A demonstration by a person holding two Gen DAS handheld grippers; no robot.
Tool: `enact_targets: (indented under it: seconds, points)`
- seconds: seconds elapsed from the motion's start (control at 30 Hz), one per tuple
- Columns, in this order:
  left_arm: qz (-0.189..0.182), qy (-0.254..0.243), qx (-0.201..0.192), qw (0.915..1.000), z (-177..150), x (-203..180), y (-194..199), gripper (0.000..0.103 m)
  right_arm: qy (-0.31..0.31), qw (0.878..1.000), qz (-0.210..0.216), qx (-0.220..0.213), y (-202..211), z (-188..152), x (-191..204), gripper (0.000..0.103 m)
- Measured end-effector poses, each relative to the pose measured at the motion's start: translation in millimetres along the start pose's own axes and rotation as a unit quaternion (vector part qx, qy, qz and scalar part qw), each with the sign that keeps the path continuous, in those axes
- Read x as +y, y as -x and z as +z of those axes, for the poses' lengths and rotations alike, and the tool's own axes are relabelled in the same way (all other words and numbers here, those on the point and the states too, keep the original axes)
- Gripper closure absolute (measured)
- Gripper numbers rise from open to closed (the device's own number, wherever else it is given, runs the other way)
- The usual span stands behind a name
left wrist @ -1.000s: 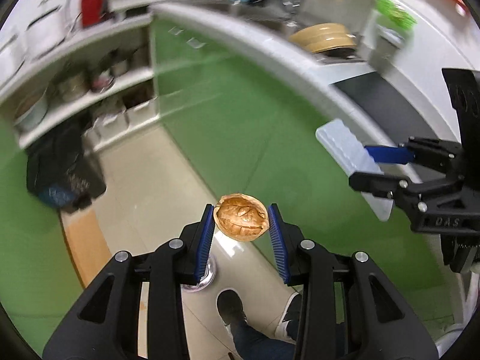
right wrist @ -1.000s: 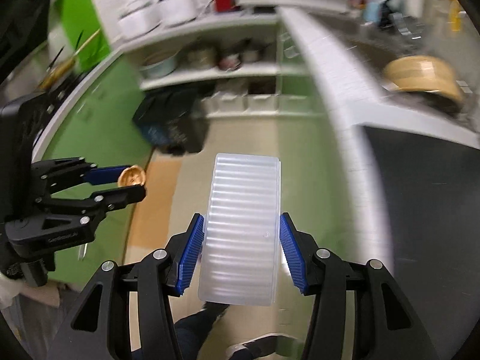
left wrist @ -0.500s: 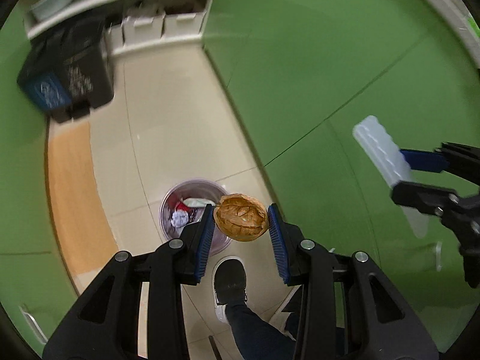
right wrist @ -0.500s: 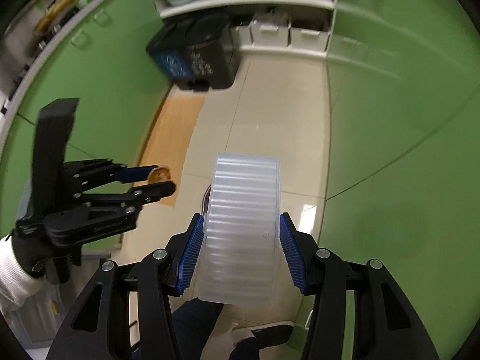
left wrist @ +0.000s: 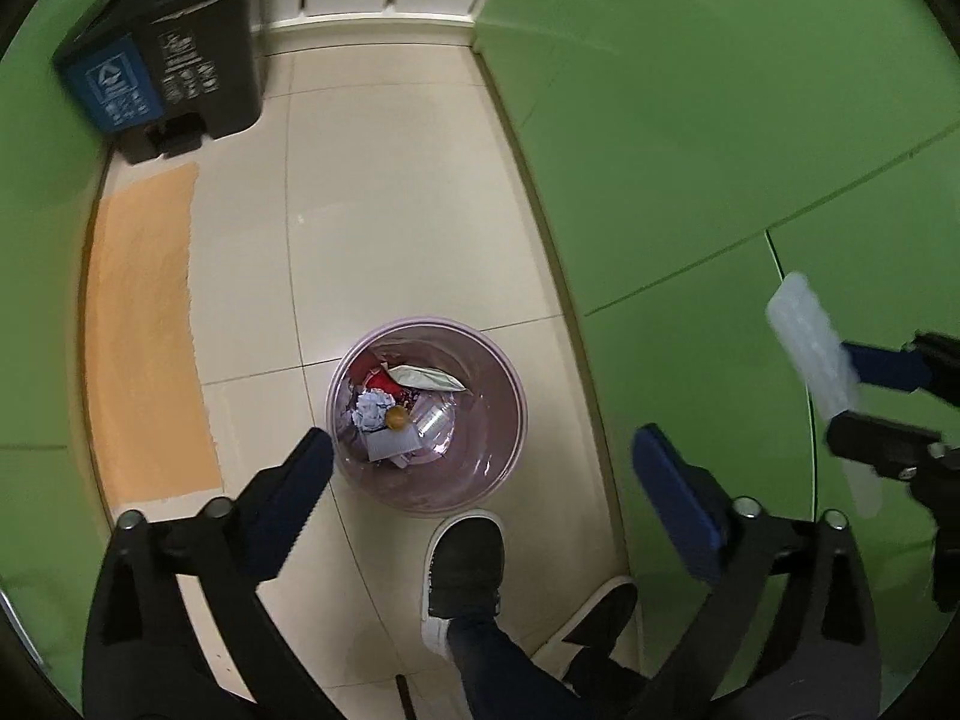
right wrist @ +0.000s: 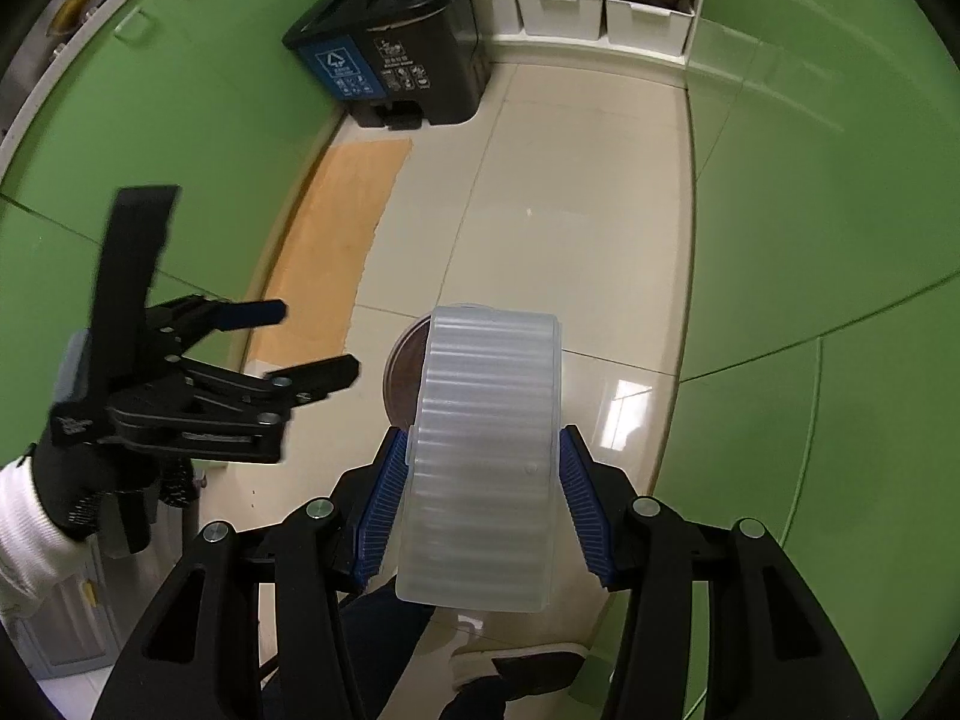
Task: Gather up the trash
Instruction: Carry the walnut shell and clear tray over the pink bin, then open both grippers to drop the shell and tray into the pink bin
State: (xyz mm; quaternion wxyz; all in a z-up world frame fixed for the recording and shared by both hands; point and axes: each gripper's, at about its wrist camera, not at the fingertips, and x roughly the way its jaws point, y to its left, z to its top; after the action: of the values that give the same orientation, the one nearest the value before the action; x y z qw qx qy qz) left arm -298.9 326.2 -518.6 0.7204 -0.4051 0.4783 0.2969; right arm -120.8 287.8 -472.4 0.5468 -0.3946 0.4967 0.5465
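Observation:
A round purple trash bin point(left wrist: 487, 480) stands on the tiled floor below me with several pieces of rubbish in it. The brown walnut shell point(left wrist: 396, 417) lies inside it among the paper. My left gripper point(left wrist: 480, 480) is open and empty above the bin; it also shows in the right wrist view point(right wrist: 312, 342). My right gripper point(right wrist: 486, 492) is shut on a ribbed clear plastic tray point(right wrist: 483, 456), held above the floor to the right of the bin point(right wrist: 401, 378). The tray also shows in the left wrist view point(left wrist: 816, 366).
Green cabinet doors point(left wrist: 690, 150) line both sides of the narrow floor. A black pedal bin with a blue label point(left wrist: 162, 60) stands at the far end beside white storage boxes point(right wrist: 600, 12). An orange mat point(left wrist: 144, 330) lies at the left. The person's shoe point(left wrist: 465, 564) is just in front of the bin.
My left gripper has opened and the walnut shell has dropped into the purple bin. Both grippers have tilted further down towards the floor. The right gripper still holds the tray.

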Motion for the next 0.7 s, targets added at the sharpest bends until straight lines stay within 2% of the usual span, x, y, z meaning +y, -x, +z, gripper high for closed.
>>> enact_targets:
  seconds: [0.2,0.47,0.5,0.53,0.57,0.63,0.7]
  points:
    - [0.011,0.053,-0.034,0.998,-3.9,25.5,40.1,0.003,0.016,1.0,0.018,0.011,-29.1,9.3,11.2,0.053]
    - [0.018,0.064,-0.061,0.9959,-3.7,43.0,71.9,0.003,0.03,0.998,0.041,0.029,-67.7,17.4,27.8,0.052]
    - [0.019,0.068,-0.062,0.9956,-4.3,44.8,74.0,0.003,0.03,0.998,0.045,0.03,-71.8,19.0,29.7,0.042]
    - [0.019,0.071,-0.064,0.9952,-4.6,45.2,77.5,0.003,0.03,0.998,0.046,0.03,-74.3,20.4,31.3,0.019]
    - [0.018,0.073,-0.066,0.995,-4.5,46.8,79.6,0.003,0.034,0.998,0.045,0.022,-74.8,21.6,32.4,0.01]
    - [0.02,0.072,-0.068,0.9949,-4.4,48.0,83.5,0.003,0.034,0.998,0.047,0.013,-74.5,23.1,33.9,0.008]
    - [0.02,0.071,-0.07,0.9948,-3.6,47.1,87.8,0.003,0.026,0.998,0.046,0.025,-77.0,23.9,32.7,0.006]
